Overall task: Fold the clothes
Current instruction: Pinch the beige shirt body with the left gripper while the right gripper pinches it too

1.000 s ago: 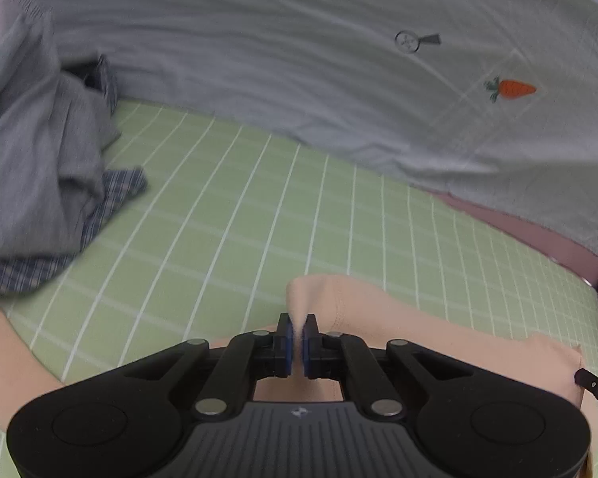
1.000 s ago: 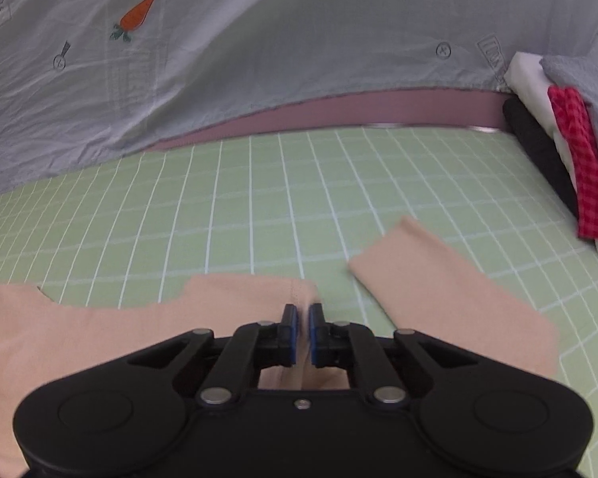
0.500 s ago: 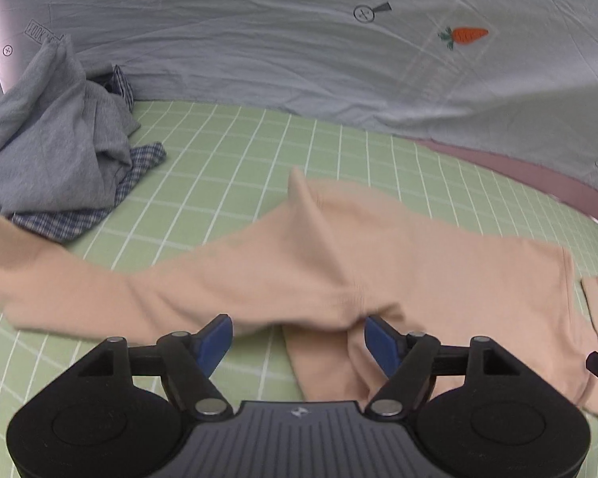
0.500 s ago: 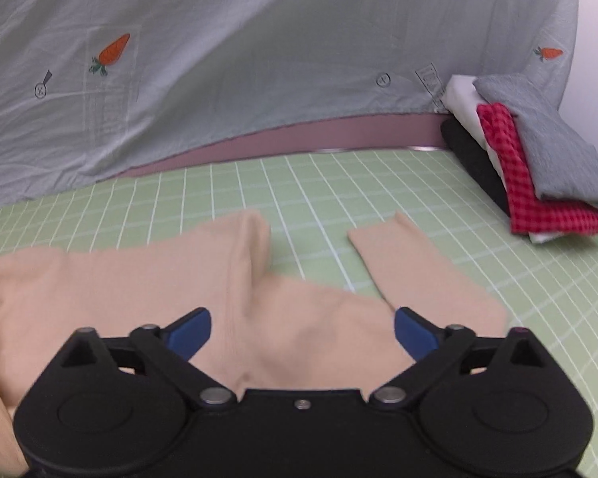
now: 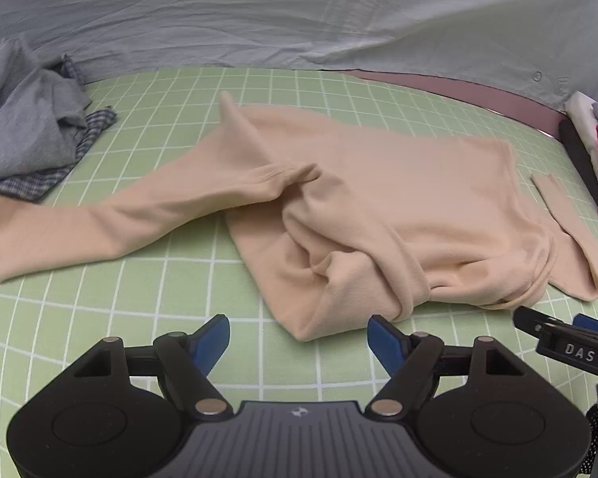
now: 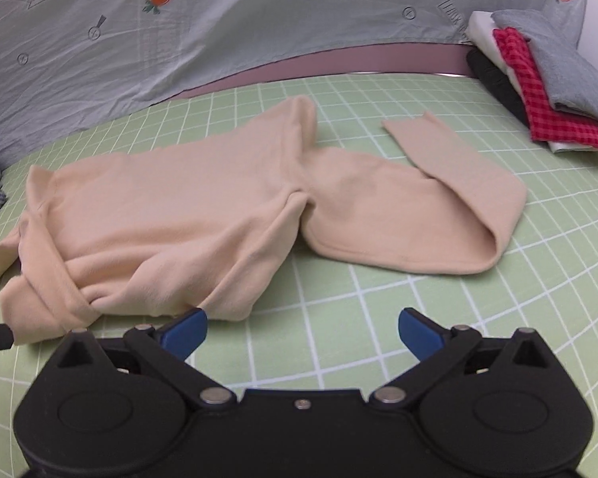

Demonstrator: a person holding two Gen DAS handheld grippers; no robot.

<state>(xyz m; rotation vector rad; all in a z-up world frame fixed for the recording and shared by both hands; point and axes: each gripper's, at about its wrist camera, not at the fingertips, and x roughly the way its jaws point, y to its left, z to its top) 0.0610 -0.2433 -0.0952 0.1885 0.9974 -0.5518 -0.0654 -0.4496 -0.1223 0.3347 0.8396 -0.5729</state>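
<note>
A peach long-sleeved top (image 5: 398,199) (image 6: 171,215) lies rumpled on the green grid mat (image 5: 139,279). One sleeve (image 5: 119,215) stretches out to the left in the left wrist view. The other sleeve (image 6: 450,183) is doubled back on itself at the right in the right wrist view. My left gripper (image 5: 299,338) is open just short of the top's near edge, holding nothing. My right gripper (image 6: 302,330) is open too, its left fingertip close to the bunched hem; whether they touch is unclear. The right gripper's tip (image 5: 558,338) shows at the right edge of the left wrist view.
A heap of grey and blue-checked clothes (image 5: 32,135) lies at the mat's far left. A stack of folded clothes (image 6: 538,75), black, white, red-checked and grey, sits at the far right. A pale grey sheet with carrot prints (image 6: 259,20) hangs behind the mat.
Both grippers were shut on the peach top one second ago. They have let go, opened wide and pulled back toward the near side, and the top now lies loose on the mat.
</note>
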